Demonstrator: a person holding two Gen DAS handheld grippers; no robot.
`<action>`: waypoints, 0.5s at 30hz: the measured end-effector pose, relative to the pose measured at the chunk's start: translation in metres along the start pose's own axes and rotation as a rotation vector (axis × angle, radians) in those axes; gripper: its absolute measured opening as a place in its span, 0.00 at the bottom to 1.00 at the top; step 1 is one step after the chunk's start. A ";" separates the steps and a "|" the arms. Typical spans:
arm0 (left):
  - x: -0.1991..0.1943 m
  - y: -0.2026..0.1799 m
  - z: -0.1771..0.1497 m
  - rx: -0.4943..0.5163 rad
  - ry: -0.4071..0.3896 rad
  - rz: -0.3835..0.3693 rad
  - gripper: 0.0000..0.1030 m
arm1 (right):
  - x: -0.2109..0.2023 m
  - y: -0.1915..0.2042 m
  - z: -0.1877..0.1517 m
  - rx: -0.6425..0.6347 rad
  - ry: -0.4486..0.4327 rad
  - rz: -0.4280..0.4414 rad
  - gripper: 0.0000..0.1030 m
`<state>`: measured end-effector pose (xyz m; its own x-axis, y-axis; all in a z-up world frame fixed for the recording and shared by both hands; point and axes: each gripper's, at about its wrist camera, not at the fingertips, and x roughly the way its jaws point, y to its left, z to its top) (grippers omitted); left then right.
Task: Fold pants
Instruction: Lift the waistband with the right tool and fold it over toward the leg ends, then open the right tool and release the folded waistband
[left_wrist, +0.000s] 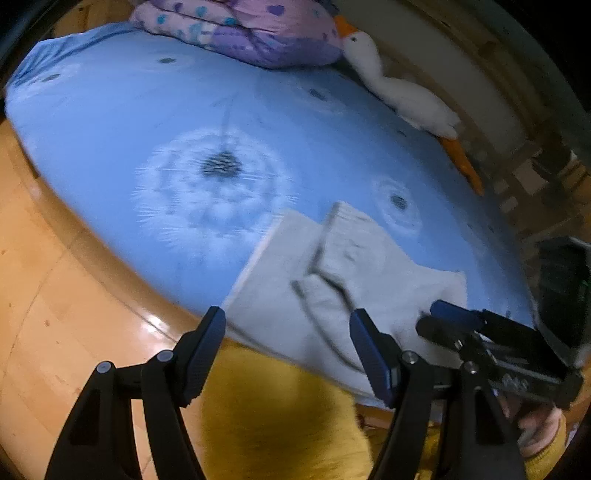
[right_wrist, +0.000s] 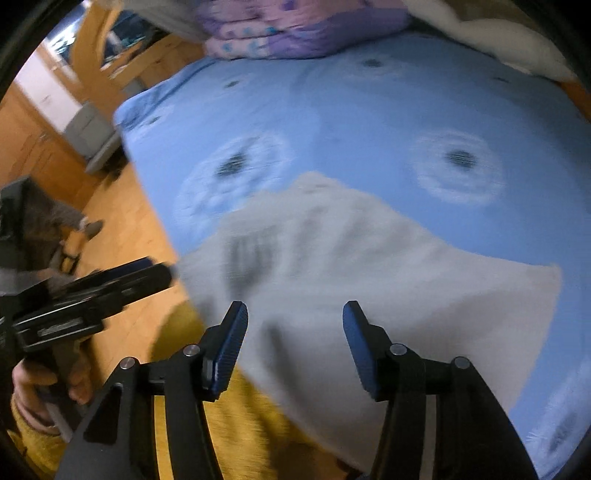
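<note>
Light grey pants (left_wrist: 332, 280) lie folded in a loose bundle at the near edge of a blue bed; they also show in the right wrist view (right_wrist: 369, 266). My left gripper (left_wrist: 288, 321) is open and empty, held above the near edge of the pants. My right gripper (right_wrist: 295, 314) is open and empty, just above the pants' near side. The right gripper also shows in the left wrist view (left_wrist: 443, 317), low on the right. The left gripper also shows in the right wrist view (right_wrist: 155, 273), off the bed's left side. Both views are blurred.
The bed (left_wrist: 110, 122) has a blue dandelion-print sheet. A purple folded quilt (left_wrist: 243, 26) and a white goose plush (left_wrist: 402, 92) lie at its far side. Wooden floor (left_wrist: 44, 280) is on the left. The person's yellow clothing (left_wrist: 273, 417) is just below the grippers.
</note>
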<state>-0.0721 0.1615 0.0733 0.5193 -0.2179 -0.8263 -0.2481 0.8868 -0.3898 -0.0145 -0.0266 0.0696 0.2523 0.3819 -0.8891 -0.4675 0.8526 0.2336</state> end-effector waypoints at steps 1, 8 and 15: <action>0.002 -0.005 0.000 0.004 0.002 -0.005 0.71 | 0.000 -0.008 0.000 0.007 0.001 -0.020 0.52; 0.032 -0.032 0.007 0.015 0.028 -0.026 0.71 | 0.023 -0.034 -0.007 -0.024 0.065 -0.127 0.52; 0.055 -0.029 0.008 -0.001 0.044 0.025 0.70 | 0.040 -0.041 -0.019 -0.042 0.089 -0.107 0.58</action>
<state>-0.0299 0.1266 0.0420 0.4766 -0.2131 -0.8529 -0.2618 0.8918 -0.3691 -0.0015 -0.0536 0.0166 0.2274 0.2553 -0.9397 -0.4775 0.8703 0.1209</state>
